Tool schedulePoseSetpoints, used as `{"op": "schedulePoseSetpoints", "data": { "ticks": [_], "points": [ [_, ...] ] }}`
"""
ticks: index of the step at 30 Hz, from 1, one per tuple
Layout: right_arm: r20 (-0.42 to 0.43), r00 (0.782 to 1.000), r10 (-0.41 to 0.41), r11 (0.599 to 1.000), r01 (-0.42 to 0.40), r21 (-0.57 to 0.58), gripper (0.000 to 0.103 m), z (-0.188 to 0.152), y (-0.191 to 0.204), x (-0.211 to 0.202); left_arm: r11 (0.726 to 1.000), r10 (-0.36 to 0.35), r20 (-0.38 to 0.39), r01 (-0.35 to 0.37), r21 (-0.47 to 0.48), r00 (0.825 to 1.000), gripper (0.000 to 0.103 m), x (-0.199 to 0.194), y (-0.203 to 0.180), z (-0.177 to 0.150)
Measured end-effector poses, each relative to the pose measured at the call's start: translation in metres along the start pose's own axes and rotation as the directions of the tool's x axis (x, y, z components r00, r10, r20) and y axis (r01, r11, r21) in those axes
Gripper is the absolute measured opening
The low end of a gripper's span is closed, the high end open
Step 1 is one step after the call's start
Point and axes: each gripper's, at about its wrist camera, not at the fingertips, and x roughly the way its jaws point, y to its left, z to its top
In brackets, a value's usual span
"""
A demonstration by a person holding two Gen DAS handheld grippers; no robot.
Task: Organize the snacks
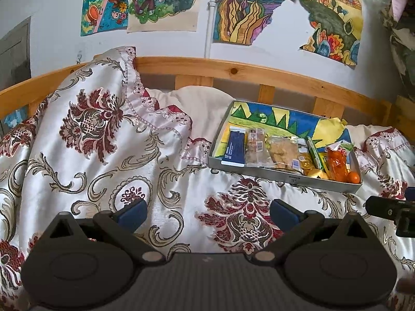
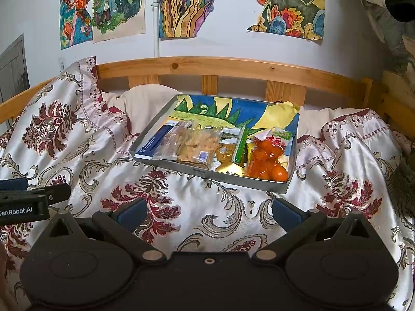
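Both grippers, left (image 1: 208, 213) and right (image 2: 207, 213), hover wide open and empty over the bed (image 2: 207, 207), near the snack tray (image 2: 259, 185).

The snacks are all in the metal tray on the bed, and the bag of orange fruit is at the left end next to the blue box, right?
Not quite. In the right wrist view the bag of orange fruit lies at the right end of the metal tray, far from the blue box at the left end. The tray does sit on the bed.
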Motion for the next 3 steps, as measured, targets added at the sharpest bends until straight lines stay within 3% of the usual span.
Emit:
{"op": "schedulePoseSetpoints", "data": {
  "ticks": [3],
  "points": [
    [0.0, 1.0, 0.0, 1.0, 0.0, 0.0, 0.102, -0.0002, -0.0002, 0.0, 1.0, 0.001, -0.007, -0.001, -0.001, 1.0, 0.102, 0.0008, 0.0, -0.0002]
  ]
}}
